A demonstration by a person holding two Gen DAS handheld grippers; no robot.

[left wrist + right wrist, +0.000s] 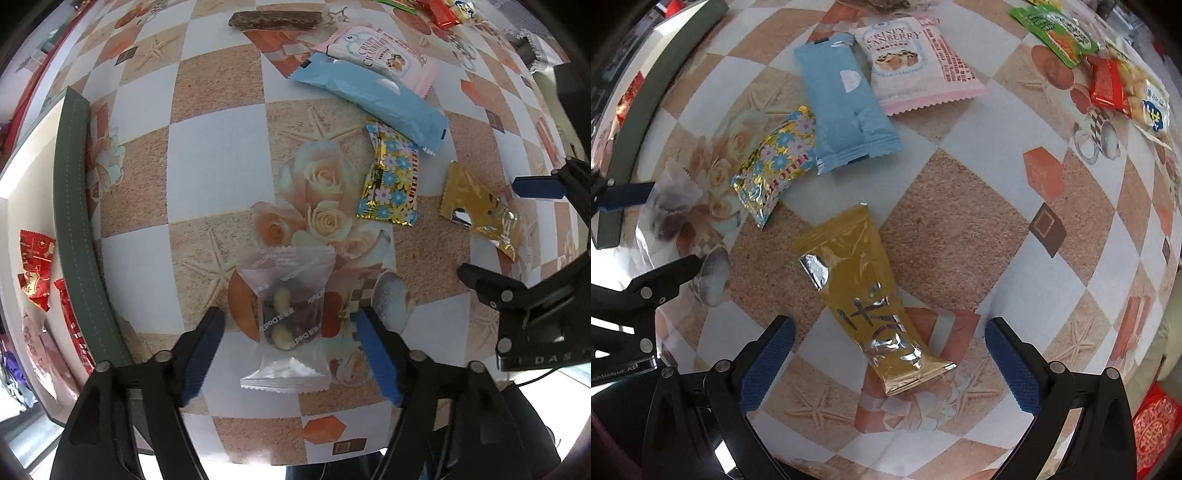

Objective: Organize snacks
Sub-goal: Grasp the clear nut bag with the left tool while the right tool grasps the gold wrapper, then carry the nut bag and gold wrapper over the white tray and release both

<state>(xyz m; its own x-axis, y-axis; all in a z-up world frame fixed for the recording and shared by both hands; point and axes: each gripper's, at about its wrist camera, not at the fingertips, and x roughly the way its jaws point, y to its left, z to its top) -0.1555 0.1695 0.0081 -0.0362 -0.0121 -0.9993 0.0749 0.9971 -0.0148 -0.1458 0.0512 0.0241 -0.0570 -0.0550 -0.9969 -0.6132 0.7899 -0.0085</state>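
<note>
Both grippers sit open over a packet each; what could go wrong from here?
The left gripper straddles a slippery clear packet lying flat, so its fingers may pinch only film. The right gripper spans the gold packet diagonally and could twist it. Both work close together and might collide.

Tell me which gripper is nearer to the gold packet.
Right. The right gripper is open around the gold packet; the left gripper is open around the clear packet, further away.
</note>
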